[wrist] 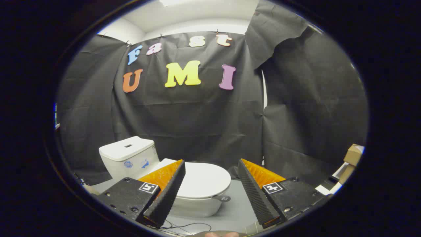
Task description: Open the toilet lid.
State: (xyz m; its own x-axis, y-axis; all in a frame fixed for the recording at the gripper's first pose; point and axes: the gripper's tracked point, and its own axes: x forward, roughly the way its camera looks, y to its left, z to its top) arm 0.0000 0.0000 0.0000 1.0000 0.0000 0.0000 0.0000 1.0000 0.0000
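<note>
A small white toilet (194, 200) stands on the grey floor ahead of me, its white lid (204, 180) lying flat and closed over the bowl. A small grey tab (222, 198) sticks out from the lid's front rim. The white tank (130, 157) rises behind it toward the left. My gripper (211, 166) is open, its black ribbed fingers (169, 194) spread wide with nothing between them. The lid shows in the gap, beyond the fingertips; the left finger overlaps the toilet's left side.
Black cloth walls close the booth behind and to the right of the toilet. Cardboard boxes (352, 158) sit low at the right. Thin black cables (184, 227) lie on the grey floor (235, 210) in front of the toilet.
</note>
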